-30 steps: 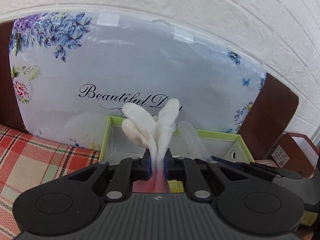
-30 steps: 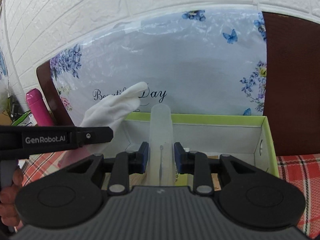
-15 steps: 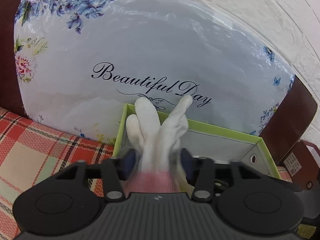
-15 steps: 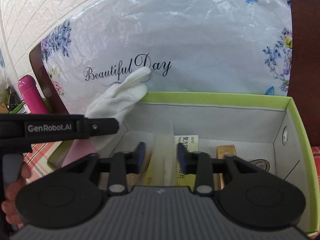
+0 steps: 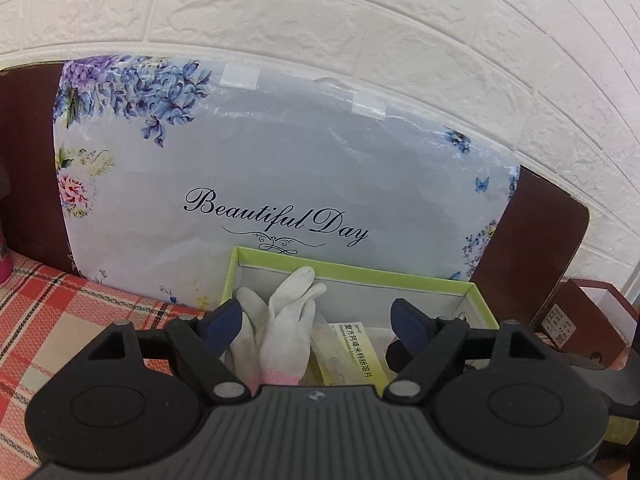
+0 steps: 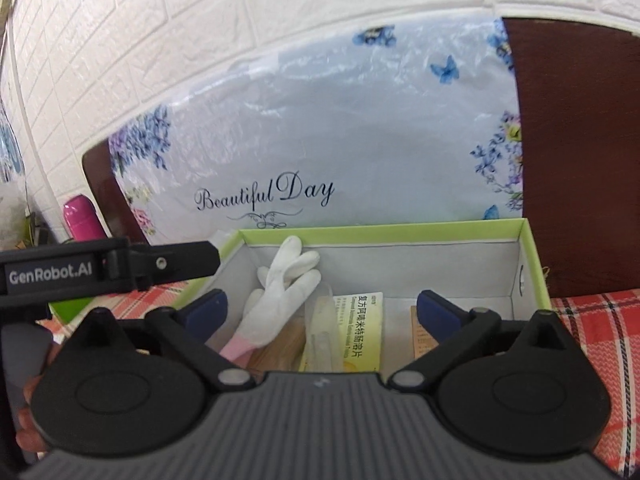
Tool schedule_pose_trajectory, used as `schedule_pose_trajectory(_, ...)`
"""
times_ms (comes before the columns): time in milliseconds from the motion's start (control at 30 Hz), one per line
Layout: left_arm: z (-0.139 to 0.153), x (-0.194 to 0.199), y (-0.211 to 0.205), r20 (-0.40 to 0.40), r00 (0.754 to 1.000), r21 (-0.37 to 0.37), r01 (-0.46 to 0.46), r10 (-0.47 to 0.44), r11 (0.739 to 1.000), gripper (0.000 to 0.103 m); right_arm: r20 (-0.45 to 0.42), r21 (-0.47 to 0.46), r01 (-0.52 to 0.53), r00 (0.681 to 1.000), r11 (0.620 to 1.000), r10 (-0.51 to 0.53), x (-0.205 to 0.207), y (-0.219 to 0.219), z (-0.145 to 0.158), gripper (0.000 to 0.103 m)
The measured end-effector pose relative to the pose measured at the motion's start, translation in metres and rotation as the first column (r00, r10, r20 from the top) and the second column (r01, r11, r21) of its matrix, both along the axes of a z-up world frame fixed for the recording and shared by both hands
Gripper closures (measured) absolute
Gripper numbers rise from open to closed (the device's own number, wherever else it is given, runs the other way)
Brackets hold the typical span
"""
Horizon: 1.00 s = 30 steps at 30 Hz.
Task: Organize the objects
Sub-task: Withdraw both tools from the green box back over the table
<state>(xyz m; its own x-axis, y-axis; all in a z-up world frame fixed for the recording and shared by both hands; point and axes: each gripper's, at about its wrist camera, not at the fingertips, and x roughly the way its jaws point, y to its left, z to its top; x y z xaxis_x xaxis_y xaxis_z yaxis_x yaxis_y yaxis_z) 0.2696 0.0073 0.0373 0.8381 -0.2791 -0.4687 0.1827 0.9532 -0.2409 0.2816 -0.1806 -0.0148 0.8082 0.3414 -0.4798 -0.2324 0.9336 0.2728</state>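
Observation:
A white glove with a pink cuff (image 5: pixel 286 332) lies in the left end of the green-rimmed box (image 5: pixel 360 274); it also shows in the right wrist view (image 6: pixel 280 300) inside the box (image 6: pixel 532 264). A clear plastic tube (image 6: pixel 320 336) lies beside it on a yellow medicine packet (image 6: pixel 362 330). My left gripper (image 5: pixel 318 322) is open above the glove, not touching it. My right gripper (image 6: pixel 322 310) is open above the tube and packet. The left gripper's body (image 6: pixel 108 268) shows at the left of the right wrist view.
A floral "Beautiful Day" panel (image 5: pixel 280 184) leans on the white brick wall behind the box. A red plaid cloth (image 5: pixel 60 320) covers the surface. A pink bottle (image 6: pixel 82 218) stands far left. A brown box (image 5: pixel 580 320) sits at the right.
Both grippers opened. The left let go of the glove and the right let go of the clear tube; both now lie in the box. Both grippers pulled back and up.

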Motion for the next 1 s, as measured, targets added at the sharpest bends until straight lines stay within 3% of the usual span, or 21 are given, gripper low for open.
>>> schedule_pose_trajectory(333, 0.024, -0.073, 0.004, 0.034, 0.999, -0.036, 0.021, -0.020, 0.999, 0.018, 0.071, 0.062, 0.024, 0.997, 0.998, -0.028, -0.073, -0.026, 0.029, 0.000)
schedule_pose_trajectory(533, 0.027, -0.121, 0.004, 0.062, 0.997, -0.062, 0.048, -0.044, 0.997, 0.018, 0.156, 0.024, 0.036, 0.987, 0.999, -0.040, -0.129, -0.035, 0.042, 0.000)
schedule_pose_trajectory(767, 0.006, -0.163, -0.006, 0.031, 0.996, -0.058, 0.085, -0.084, 0.995, 0.018, 0.189, -0.036, 0.075, 0.980, 0.997, -0.067, -0.183, -0.041, 0.029, 0.000)
schedule_pose_trajectory(1000, -0.030, -0.182, -0.014, -0.064, 0.990, -0.088, 0.120, -0.126, 0.989, 0.018, 0.126, -0.064, 0.116, 0.986, 0.991, -0.107, -0.218, -0.050, -0.004, 0.000)
